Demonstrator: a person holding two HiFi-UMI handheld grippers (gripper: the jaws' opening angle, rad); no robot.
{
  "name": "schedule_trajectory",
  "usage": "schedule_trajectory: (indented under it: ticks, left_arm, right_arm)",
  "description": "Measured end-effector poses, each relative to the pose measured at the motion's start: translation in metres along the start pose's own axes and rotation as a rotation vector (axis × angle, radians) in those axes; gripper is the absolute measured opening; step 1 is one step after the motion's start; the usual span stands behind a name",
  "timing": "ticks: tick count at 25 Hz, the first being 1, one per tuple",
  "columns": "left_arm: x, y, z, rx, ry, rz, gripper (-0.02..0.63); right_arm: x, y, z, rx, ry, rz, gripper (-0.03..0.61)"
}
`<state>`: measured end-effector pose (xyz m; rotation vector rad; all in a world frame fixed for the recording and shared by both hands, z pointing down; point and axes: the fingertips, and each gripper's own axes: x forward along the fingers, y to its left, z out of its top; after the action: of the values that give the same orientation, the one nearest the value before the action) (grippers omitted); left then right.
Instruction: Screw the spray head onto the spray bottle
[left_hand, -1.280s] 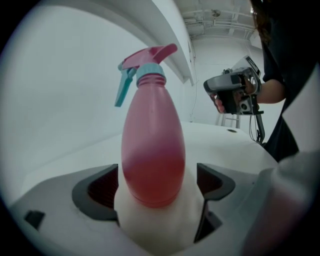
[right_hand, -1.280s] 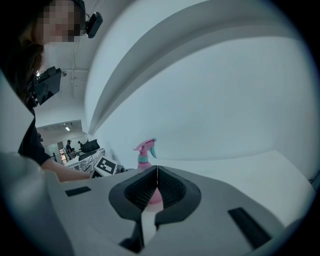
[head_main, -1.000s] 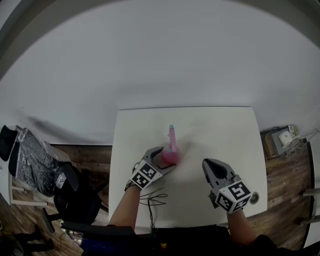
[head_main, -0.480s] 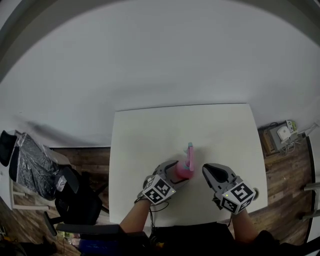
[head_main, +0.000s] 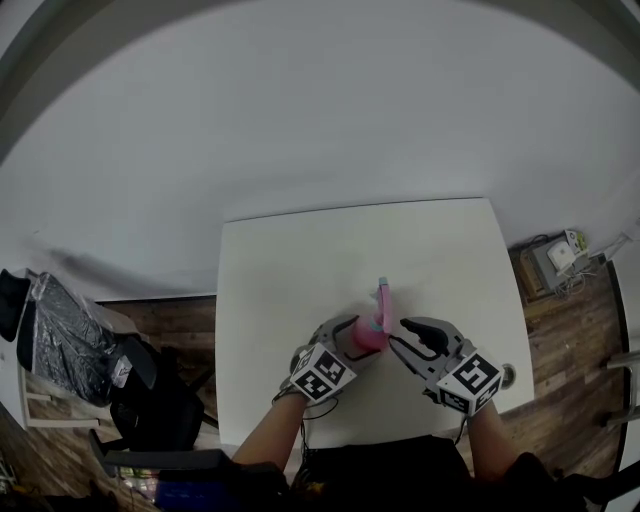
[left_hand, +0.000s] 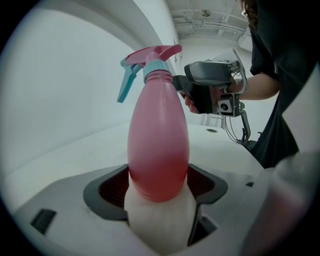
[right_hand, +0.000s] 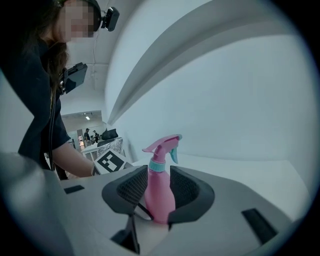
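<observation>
Standing upright over the near part of the white table (head_main: 290, 270), the pink spray bottle (left_hand: 158, 145) is pinched around its lower body by the left gripper (left_hand: 159, 187). The pink-and-teal spray head (left_hand: 150, 57) sits on its neck with the trigger turned away from the other gripper. The right gripper (right_hand: 159, 192) is just beside the bottle's neck; its jaws have just been opening and stand spread, with the bottle showing between them and the pads not pressing on it.
</observation>
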<state>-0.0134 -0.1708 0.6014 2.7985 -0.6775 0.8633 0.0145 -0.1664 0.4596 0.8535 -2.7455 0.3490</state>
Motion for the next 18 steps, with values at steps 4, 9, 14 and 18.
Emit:
schedule_trajectory:
  ticks: [4,9,14,18]
  left_arm:
    - [0.000,0.000,0.001,0.000,-0.002,-0.001,0.365]
    - [0.000,0.000,0.000,0.001,0.001,-0.001,0.365]
    - [0.000,0.001,0.000,0.000,0.003,-0.002,0.365]
    - [0.000,0.001,0.001,-0.001,0.003,-0.003,0.365]
  right_arm:
    - [0.018,0.003,0.004,-0.047,0.024,0.057,0.153]
    - [0.031,0.003,0.015,0.047,-0.018,0.145,0.155]
    - [0.041,0.001,0.015,0.069,-0.014,0.152,0.155]
    - [0.041,0.004,0.018,0.026,-0.004,0.147,0.135]
